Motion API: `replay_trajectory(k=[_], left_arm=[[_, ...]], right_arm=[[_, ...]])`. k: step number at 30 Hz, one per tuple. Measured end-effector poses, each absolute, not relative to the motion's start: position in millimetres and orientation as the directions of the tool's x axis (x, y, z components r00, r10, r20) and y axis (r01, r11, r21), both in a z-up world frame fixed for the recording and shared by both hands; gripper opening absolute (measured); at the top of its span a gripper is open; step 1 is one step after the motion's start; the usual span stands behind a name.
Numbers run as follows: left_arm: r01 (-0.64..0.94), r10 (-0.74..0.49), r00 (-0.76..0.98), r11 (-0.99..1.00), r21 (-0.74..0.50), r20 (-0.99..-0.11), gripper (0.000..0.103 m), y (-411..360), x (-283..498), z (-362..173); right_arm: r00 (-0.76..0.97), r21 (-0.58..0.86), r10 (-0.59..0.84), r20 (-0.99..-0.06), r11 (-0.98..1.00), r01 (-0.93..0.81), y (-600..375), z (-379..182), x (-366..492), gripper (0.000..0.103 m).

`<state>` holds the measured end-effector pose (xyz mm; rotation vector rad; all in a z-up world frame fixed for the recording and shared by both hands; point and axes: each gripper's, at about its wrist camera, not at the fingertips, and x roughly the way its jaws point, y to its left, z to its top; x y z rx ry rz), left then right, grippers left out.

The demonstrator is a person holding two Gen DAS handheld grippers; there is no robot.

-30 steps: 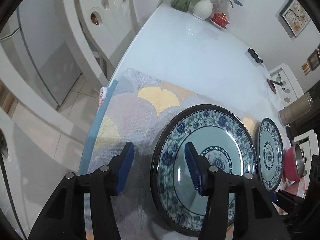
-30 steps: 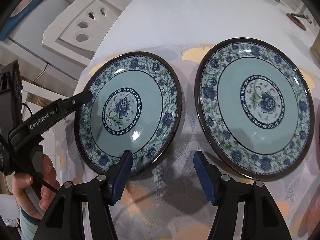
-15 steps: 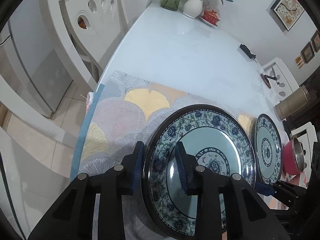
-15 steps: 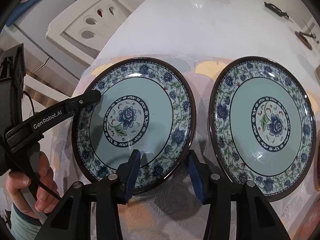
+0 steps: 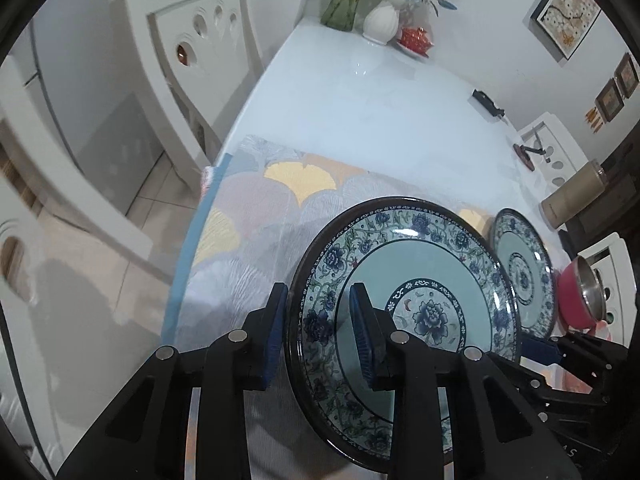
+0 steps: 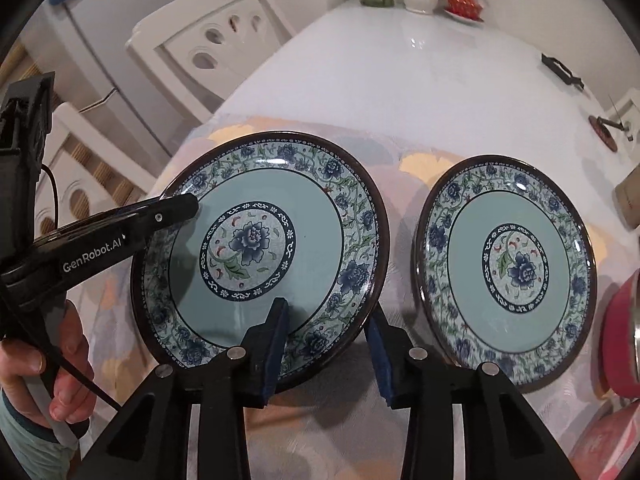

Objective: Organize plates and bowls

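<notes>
Two blue floral plates with dark rims sit on a patterned placemat (image 5: pixel 248 216). My left gripper (image 5: pixel 320 334) is shut on the left rim of the left plate (image 5: pixel 424 280), which is tilted up off the mat; this plate also shows in the right wrist view (image 6: pixel 280 208). My right gripper (image 6: pixel 326 344) straddles the near rim of that plate, one finger over the plate, one outside, jaws a little apart. The second plate (image 6: pixel 508 268) lies flat to the right. A red bowl with a steel inside (image 5: pixel 580 296) stands beyond it.
The white table (image 5: pixel 380 108) carries a white vase with flowers (image 5: pixel 380 20), a red dish (image 5: pixel 416 38), a tan cylinder (image 5: pixel 572 200) and small dark items at the right. White chairs (image 5: pixel 192 48) stand at the table's left side.
My left gripper slid onto the left plate's rim and closed, and the plate's left side rose. My right gripper moved forward and left over the plate's near rim and narrowed.
</notes>
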<state>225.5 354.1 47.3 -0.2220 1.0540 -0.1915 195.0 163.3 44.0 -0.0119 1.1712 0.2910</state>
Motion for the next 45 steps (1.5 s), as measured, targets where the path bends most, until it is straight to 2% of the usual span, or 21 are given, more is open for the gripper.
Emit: replay_trajectory(k=[13,19,26,31,40,45], left_arm=[[0.053,-0.271,0.554,0.955,-0.292,-0.787,0.028,353,138,110],[0.058,-0.273,0.564,0.955,-0.292,-0.780,0.028,350,86,120],[0.041,-0.286,0.538,0.948,-0.314,-0.793,0.028,348,28,112],[0.048,-0.246,0.512,0.965,-0.259,-0.823,0.028,334,-3,102],[0.089,-0.231,0.423,0.973,-0.213,-0.876,0.028,316,-46,76],[0.072,-0.241,0.380,0.970,-0.231,-0.893,0.028,315,-60,64]], right_arm=[[0.380,0.161,0.258,-0.889,0.950,-0.268,156,91,128,0.037],[0.378,0.172,0.265,-0.887,0.949,-0.264,150,103,79,0.037],[0.360,0.155,0.259,-0.896,0.943,-0.294,143,106,13,0.037],[0.341,0.137,0.249,-0.906,0.938,-0.319,147,103,-23,0.037],[0.274,0.127,0.220,-0.936,0.939,-0.318,141,79,-58,0.037],[0.222,0.133,0.208,-0.953,0.941,-0.310,137,62,-70,0.037]])
